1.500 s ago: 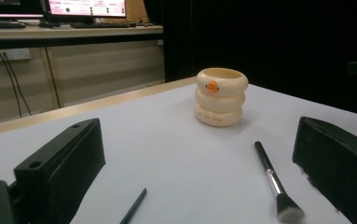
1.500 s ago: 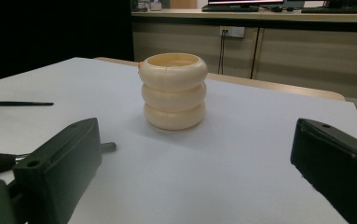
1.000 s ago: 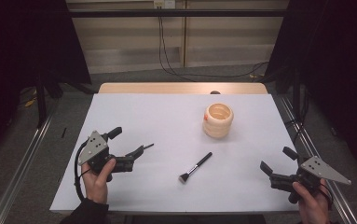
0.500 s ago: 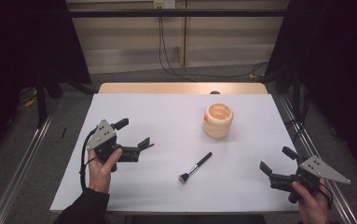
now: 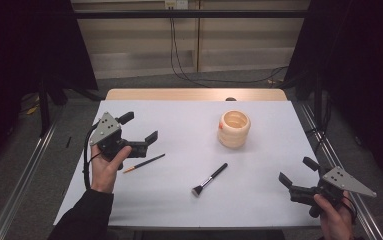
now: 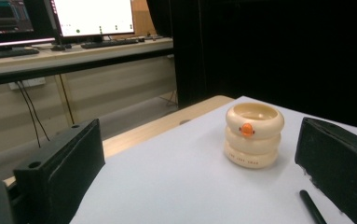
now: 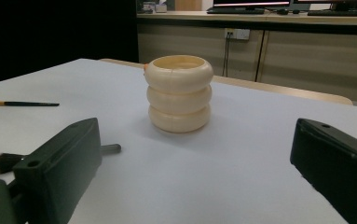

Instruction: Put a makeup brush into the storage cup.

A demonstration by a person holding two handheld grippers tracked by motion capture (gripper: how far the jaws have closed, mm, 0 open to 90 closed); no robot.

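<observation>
Because neither tool grips anything, both grippers read as poised rather than working. Nearest the person, the right gripper sits low at the table's near right corner, held in a hand that the picture's bottom edge cuts off; its jaws stand wide apart and empty, and its own view looks between them toward the holder, which suggests it is parked in waiting. Farther in on the left, the left gripper is lifted off the white table cover, tilted toward the middle, its jaws likewise spread with nothing between them. The left hand wraps the handle from below, and the cable loops down beside the wrist.

Just beside that hand lies a thin paintbrush with an orange end, flat on the cover; it looks like the thing closest to being picked up, since the left gripper hangs almost over it. Near the table's middle lies a black makeup brush, bristles toward the person, well apart from both grippers.

Beyond them stands the cream ribbed brush holder, upright, open mouth up, a likely place for the brushes. An orange dot marks its upper ring on the left gripper's side; what it is I cannot tell. The holder's inside is hard to see. Only a dark sliver of a brush handle shows beside the jaw in the left gripper view. A small dark object on the far wooden edge is too small to name.
</observation>
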